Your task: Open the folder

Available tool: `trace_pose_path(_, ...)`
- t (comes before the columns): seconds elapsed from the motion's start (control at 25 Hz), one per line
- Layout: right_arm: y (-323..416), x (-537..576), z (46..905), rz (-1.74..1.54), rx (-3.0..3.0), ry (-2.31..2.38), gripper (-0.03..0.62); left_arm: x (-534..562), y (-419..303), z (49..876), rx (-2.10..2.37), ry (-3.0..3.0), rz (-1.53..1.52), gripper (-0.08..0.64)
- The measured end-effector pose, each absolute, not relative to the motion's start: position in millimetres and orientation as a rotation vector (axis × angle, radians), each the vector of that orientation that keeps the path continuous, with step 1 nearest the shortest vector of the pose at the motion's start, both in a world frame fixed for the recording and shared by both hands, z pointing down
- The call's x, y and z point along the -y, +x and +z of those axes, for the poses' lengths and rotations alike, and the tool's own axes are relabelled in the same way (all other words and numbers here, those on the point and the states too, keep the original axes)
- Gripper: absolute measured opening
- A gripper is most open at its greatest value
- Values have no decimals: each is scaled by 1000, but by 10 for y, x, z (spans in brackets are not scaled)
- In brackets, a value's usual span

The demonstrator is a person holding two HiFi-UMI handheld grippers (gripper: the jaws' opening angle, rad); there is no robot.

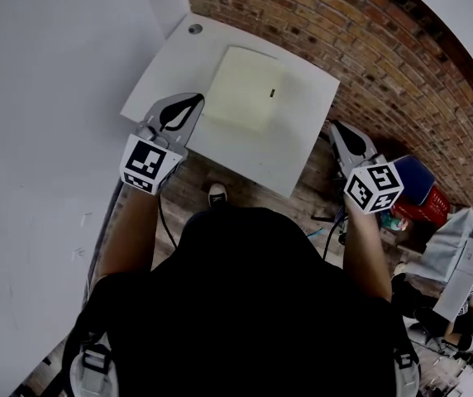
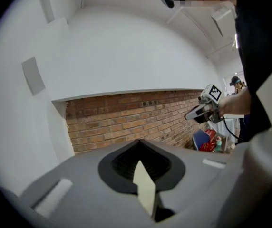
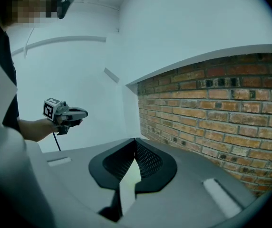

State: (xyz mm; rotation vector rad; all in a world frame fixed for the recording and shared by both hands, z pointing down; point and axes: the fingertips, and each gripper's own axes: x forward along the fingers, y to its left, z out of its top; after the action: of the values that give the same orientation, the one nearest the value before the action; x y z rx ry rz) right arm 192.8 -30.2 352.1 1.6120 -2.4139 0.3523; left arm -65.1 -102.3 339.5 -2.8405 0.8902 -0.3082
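Although the task is to open it, the folder (image 1: 249, 89) lies shut and flat on the white surface (image 1: 174, 69), a little toward the far side, and neither tool holds it. It is pale cream, with one small dark mark (image 1: 272, 93) near its middle. A round grey fitting (image 1: 195, 29) sits at the far left corner of the surface.

Left hand-held gripper (image 1: 195, 100): in the head view its tip stands at the near left part of the surface, just beside the folder's left edge. Contact with the folder cannot be confirmed. Its own view shows the jaws pressed together with nothing between them, pointing at the wall.

Right hand-held gripper (image 1: 334, 126): it is held off the right edge of the surface, apart from the folder. Its jaws are likewise pressed together and empty.

Each tool carries a marker cube, the left (image 1: 147, 164) and the right (image 1: 375, 187).

Surroundings: a brick wall (image 1: 344, 23) runs behind and to the right of the surface. Blue and red items (image 1: 420, 190) lie on the floor at the right. One shoe (image 1: 217, 194) shows below the near edge of the surface.
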Motion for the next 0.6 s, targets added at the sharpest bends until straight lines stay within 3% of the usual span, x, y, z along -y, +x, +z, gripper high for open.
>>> trace_pose_path(0.6,1457,1022,3583,346,2310,1658,3,1938,-1024,3647,-823,-2919,-316,-2)
